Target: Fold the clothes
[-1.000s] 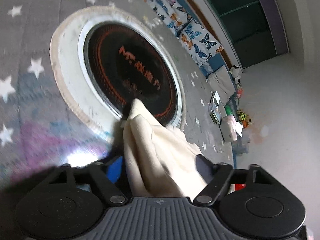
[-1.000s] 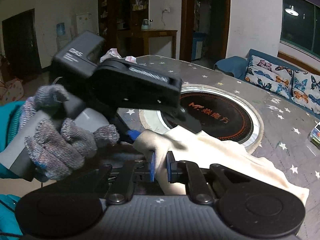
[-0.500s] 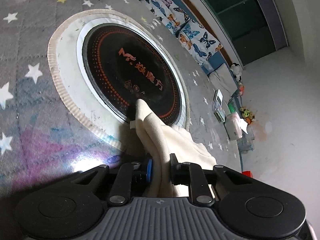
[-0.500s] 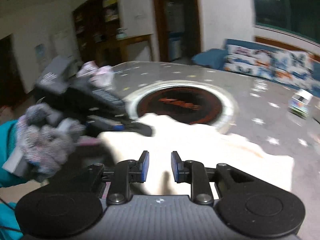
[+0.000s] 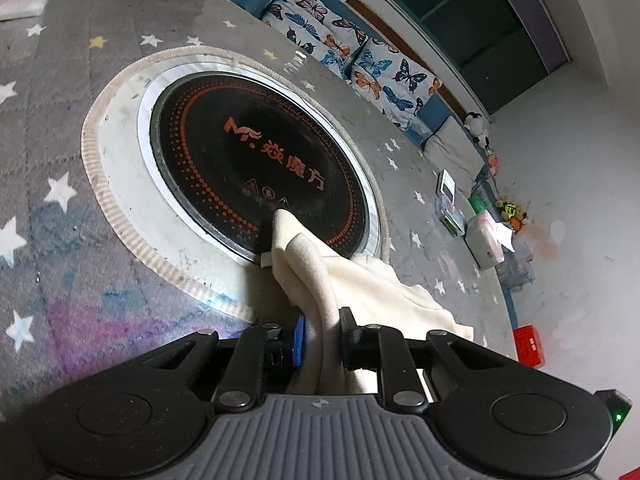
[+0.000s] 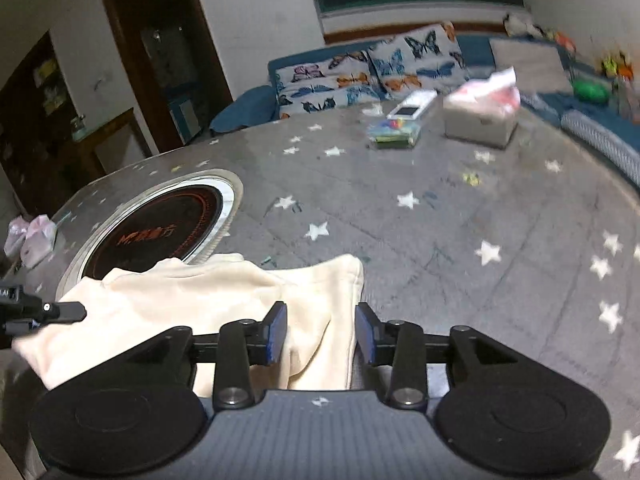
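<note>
The big round grey table with white stars point(image 6: 440, 216) filled both views. Set into it was a round black glass cooktop with orange writing point(image 5: 256, 160), at about ten o'clock from the right gripper. The soft cream cloth garment point(image 6: 192, 300) lay rumpled on the table, its tip touching the cooktop's edge. The left gripper point(image 5: 322, 336) had pinched a bunched fold tight, probably so it could lift that part over. The right gripper point(image 6: 321, 332) had its jaws spread wide with cloth between them, not squeezing. A white tissue box point(image 6: 480, 120) sat far off at one o'clock.
</note>
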### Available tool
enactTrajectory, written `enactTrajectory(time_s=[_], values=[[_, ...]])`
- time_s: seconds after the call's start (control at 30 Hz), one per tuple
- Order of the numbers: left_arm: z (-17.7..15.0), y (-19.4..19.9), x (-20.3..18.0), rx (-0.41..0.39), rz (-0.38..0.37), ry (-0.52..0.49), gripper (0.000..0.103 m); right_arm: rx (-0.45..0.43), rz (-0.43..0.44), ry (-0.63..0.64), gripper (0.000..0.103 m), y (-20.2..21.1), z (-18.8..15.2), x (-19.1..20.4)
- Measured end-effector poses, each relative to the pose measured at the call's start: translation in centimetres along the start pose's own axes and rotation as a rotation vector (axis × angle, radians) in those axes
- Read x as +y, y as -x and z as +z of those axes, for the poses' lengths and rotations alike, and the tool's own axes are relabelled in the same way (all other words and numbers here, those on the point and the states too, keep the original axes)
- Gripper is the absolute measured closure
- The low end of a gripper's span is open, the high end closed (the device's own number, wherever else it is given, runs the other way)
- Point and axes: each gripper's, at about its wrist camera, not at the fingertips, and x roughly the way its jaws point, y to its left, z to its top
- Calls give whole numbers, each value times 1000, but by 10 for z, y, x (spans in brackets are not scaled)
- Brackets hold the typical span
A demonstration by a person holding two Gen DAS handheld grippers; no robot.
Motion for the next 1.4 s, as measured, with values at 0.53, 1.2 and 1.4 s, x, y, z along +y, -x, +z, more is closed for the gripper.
enactTrajectory(time_s=[0.53, 1.2, 1.4], values=[[7, -1, -61, -41, 1, -232, 88, -94, -11, 39, 93, 20, 2, -1], [-2, -122, -218, 71, -137, -455, 89, -229, -340, 45, 93, 64, 65, -107], [-9, -154, -232, 109, -101, -496, 89, -202, -388, 16, 93, 51, 65, -131]])
